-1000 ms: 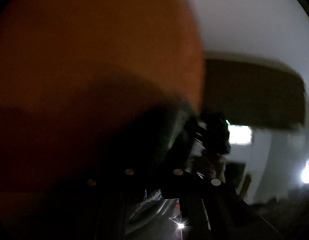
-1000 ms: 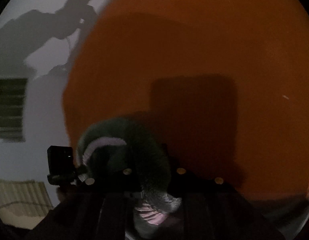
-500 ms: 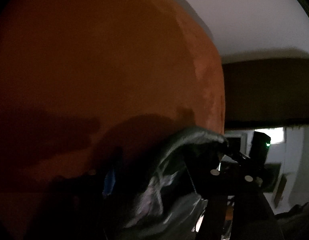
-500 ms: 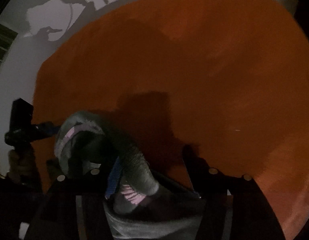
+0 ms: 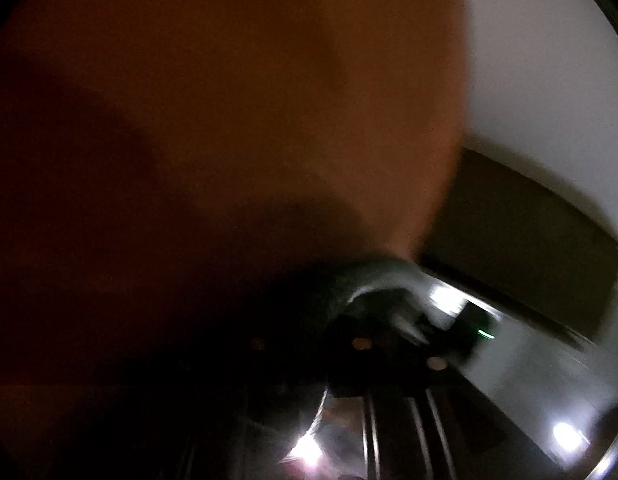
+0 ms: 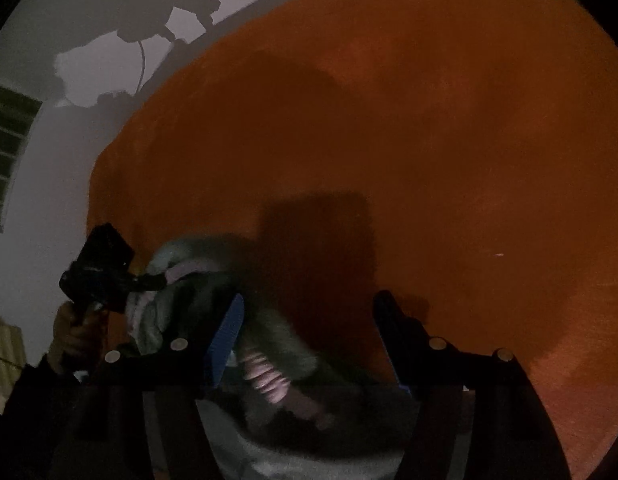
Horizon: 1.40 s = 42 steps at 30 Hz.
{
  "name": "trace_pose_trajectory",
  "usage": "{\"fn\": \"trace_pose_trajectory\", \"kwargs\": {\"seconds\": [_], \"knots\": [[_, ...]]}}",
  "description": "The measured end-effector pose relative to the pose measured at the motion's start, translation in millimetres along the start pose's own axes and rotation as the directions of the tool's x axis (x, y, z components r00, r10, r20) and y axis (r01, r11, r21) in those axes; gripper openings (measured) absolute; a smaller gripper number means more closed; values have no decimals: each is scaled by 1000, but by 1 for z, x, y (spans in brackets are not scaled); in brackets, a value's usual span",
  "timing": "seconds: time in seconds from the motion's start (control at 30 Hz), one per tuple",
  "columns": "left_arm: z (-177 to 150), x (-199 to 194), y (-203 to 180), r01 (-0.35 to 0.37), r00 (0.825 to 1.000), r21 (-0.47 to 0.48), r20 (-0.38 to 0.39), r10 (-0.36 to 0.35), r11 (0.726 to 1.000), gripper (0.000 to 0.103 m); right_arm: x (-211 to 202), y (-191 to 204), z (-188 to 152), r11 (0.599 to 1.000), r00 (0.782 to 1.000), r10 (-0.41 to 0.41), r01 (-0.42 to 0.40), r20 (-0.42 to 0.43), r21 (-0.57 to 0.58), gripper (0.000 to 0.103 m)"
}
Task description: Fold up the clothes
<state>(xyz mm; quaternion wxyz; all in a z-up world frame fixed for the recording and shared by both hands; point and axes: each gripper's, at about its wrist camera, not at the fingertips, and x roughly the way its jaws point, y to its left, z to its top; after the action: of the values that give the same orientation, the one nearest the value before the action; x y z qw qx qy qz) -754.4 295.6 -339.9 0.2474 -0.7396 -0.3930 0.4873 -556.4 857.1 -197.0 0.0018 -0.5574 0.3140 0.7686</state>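
**Condition.** The garment (image 6: 277, 344), grey-green with a pink ribbed band (image 6: 269, 376), lies bunched on the orange surface (image 6: 429, 140), close to its left edge as the right wrist view shows it. It is not spread flat, and the light is poor.

**Right gripper** (image 6: 309, 300). The jaws have just been opening and stand wide and released. The cloth runs between them, but the pads do not press on it.

**Left gripper** (image 6: 151, 280). It is carried by a hand (image 6: 75, 332) at the left edge of the surface, and its tips meet the upper rim of the garment. The jaws have just been closing and stand narrow. Whether they actually pinch cloth cannot be told: the left wrist view is blurred and dark.

**Hazards.**
- With the right jaws released, the garment probably depends on the left gripper alone. If that pinch is shallow or absent, a pull would slip off and the bundle would stay crumpled.
- A pull on one point only would likely drag the bundle toward the left edge and over it.
- If the right jaws close where they stand, they may catch several layers and lock in a crooked fold.
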Motion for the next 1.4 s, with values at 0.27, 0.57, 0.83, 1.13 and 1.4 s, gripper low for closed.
{"fn": "trace_pose_trajectory", "kwargs": {"seconds": [0.27, 0.57, 0.83, 1.13, 1.4], "knots": [[-26, -5, -72, -390, 918, 280, 194, 346, 877, 64, -5, 14, -8, 987, 988, -129, 136, 82, -86, 2], [-74, -2, -90, -362, 928, 376, 232, 291, 853, 65, 29, 78, -38, 933, 990, -131, 105, -53, -345, 7], [-160, 18, -102, -621, 752, 302, 489, 442, 724, 65, 14, 43, -33, 988, 994, -101, 104, 37, -115, 8], [-130, 72, -57, -734, 668, 301, 483, 566, 609, 66, 49, 44, -82, 973, 979, -189, 176, -79, -152, 0], [-202, 22, -92, -719, 657, 329, 610, 444, 612, 66, -10, 73, -105, 967, 991, -109, 124, 77, -221, 1]]}}
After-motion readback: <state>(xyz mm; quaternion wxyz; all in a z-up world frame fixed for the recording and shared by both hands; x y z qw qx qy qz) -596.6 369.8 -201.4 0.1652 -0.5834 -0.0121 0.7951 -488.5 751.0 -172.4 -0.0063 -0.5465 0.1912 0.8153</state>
